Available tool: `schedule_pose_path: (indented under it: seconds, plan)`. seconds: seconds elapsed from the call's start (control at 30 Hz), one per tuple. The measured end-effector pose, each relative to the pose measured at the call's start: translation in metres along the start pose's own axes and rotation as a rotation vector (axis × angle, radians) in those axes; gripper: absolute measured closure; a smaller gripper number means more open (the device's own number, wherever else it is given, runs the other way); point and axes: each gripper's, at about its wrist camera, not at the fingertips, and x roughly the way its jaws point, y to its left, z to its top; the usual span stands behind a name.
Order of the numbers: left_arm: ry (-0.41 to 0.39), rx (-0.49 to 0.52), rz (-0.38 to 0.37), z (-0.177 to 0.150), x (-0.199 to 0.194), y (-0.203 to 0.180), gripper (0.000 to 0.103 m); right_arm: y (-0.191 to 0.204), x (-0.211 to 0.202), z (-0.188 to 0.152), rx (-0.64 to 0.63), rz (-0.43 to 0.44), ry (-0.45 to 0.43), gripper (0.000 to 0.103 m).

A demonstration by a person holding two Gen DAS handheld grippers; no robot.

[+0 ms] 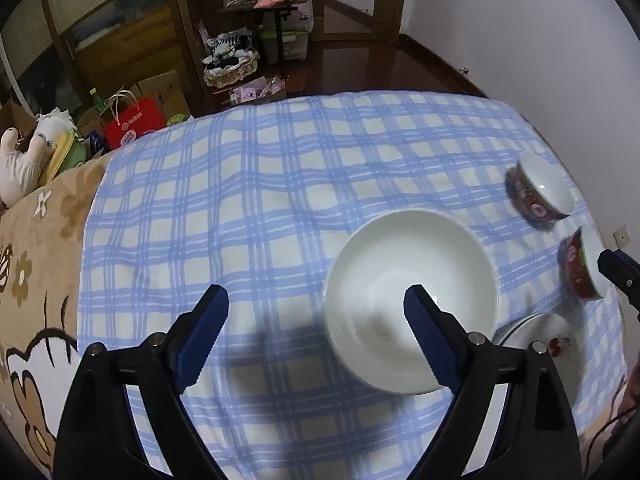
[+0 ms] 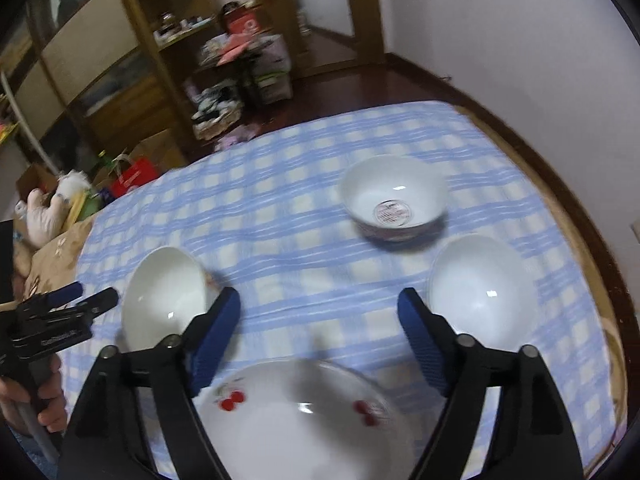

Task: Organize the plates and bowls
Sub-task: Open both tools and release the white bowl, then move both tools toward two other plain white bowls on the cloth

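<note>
Hovering over the blue-and-white checked tablecloth, both hand-held grippers stand released with nothing between their blue pads. The left gripper hangs above the plain white ceramic bowl, one finger over the bowl's inside and the other over bare cloth; the pads press on nothing. The right gripper spreads its jaws above the white plate printed with red cherries, which lies on the cloth close to the camera.

Two red-patterned bowls with white insides sit further right: the farther one, a round label at its bottom, and the nearer one, just beside the right gripper's right finger. All the crockery stands apart, none nested, though the left view hints that the cherry plate may top a small stack; blur keeps that unsure.

Judging by this, the step in hand looks like a pause between placements, with the next piece still to be chosen. A likely next move is nesting the two matching patterned bowls, which calls for lowering one pad inside a rim and one outside, then closing firmly on the wall, since glazed ceramic slips easily and the soft cloth gives little support
</note>
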Motion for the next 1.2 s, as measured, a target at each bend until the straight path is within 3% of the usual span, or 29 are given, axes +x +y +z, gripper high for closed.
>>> schedule_pose_path:
  seconds: [0.37,0.7,0.93,1.2]
  plan:
    - [-0.047,0.084,-0.074,0.020,-0.035,-0.053,0.013,-0.046,-0.020,0.001,0.045,-0.044,-0.039,0.011]
    - [-0.139,0.170,-0.154,0.034,-0.058,-0.129,0.013,-0.078,-0.049,0.006,0.076,-0.109,-0.128,0.011]
    - [-0.159,0.236,-0.217,0.041,-0.051,-0.186,0.013,-0.107,-0.056,0.005,0.107,-0.157,-0.143,0.011]
    - [-0.141,0.276,-0.264,0.038,-0.027,-0.224,0.013,-0.134,-0.046,0.001,0.162,-0.184,-0.129,0.011]
